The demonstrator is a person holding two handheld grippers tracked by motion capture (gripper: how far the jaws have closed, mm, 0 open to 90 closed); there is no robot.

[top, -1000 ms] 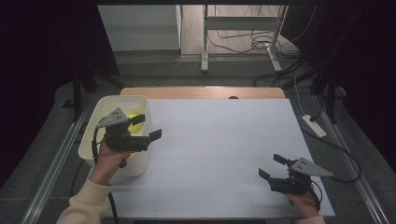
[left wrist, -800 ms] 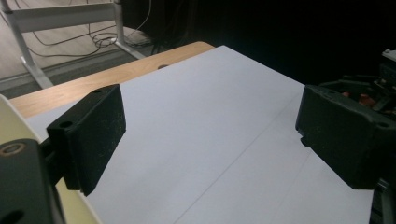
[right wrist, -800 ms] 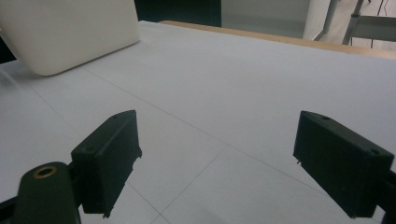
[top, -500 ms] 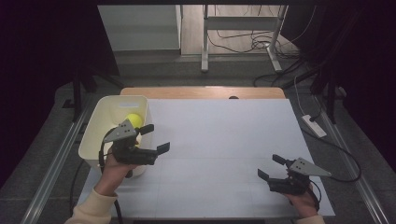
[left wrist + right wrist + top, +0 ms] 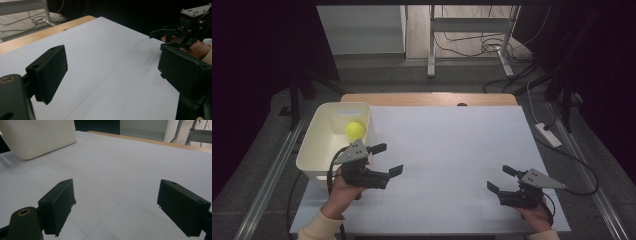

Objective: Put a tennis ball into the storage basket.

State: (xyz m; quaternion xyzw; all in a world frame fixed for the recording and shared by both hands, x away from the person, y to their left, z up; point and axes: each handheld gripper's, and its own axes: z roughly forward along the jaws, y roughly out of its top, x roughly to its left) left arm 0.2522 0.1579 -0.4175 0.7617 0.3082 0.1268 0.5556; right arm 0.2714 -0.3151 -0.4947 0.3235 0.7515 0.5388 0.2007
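While both hands sit low at the near edge of the table, the two tongs are doing basically the same thing: nothing in them. The left gripper point(image 5: 387, 159) has its jaws spread wide with only air between them, held just off the near right corner of the cream bin point(image 5: 314, 150), pointing out across the sheet toward the right. In the left gripper view the two black pads point(image 5: 48, 72) frame bare white surface, and you can see the other hand with its tool way off at the top right.

The right gripper point(image 5: 502, 179) is also spread apart and holding nothing, sitting near the front right part of the table and aimed left. Its own view shows the jaws far apart over the white sheet, with the side of the bin up in the top left corner.

Moving out from there: a yellow ball point(image 5: 354, 130) is lying inside the bin, toward its far end, well clear of either tool. The bin sits on the left edge of the white table cover point(image 5: 452, 150). A strip of wooden tabletop point(image 5: 427, 98) peeks out along the far edge. Past the table there's a metal stand point(image 5: 469, 30) with cables on the floor, and a white power strip point(image 5: 548, 135) lies on the floor off to the right.
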